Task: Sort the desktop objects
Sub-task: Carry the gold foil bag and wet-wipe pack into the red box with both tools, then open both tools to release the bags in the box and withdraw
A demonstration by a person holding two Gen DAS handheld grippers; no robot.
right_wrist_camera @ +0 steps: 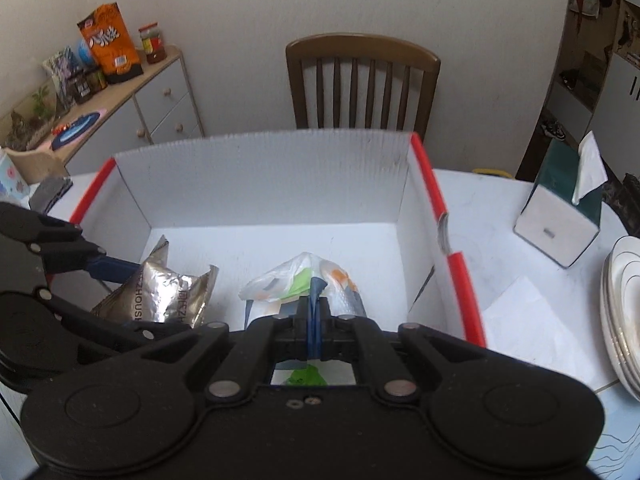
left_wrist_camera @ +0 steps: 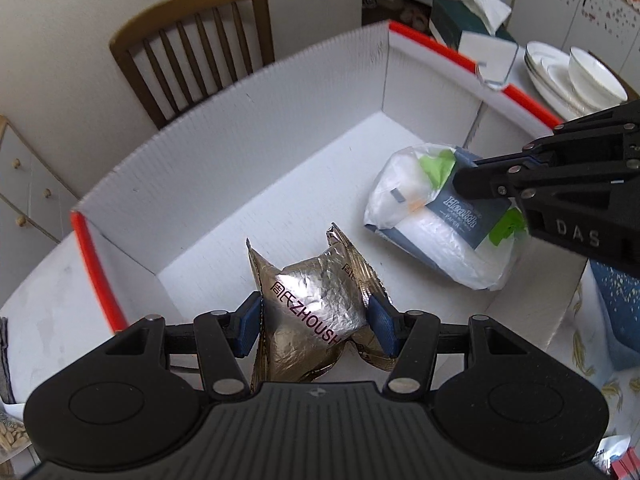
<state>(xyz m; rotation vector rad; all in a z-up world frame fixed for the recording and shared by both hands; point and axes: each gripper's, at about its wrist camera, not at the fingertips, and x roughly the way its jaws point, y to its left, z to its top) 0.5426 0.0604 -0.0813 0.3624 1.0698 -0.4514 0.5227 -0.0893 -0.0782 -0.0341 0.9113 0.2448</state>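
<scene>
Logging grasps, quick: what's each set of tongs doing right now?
Left tongs: closed on the silver snack bag.
Right tongs: closed on the tissue pack.

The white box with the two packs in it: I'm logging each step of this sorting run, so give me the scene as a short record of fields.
container: white box with orange-red rims, open top, on the table
left gripper: shut on silver foil snack bag, inside the box
right gripper: shut on tissue pack, a plastic-wrapped pack with a blue label, inside the box
packs relative: foil bag left of tissue pack, apart
outside box: tissue box, stacked plates, both to the right
behind: wooden chair
</scene>
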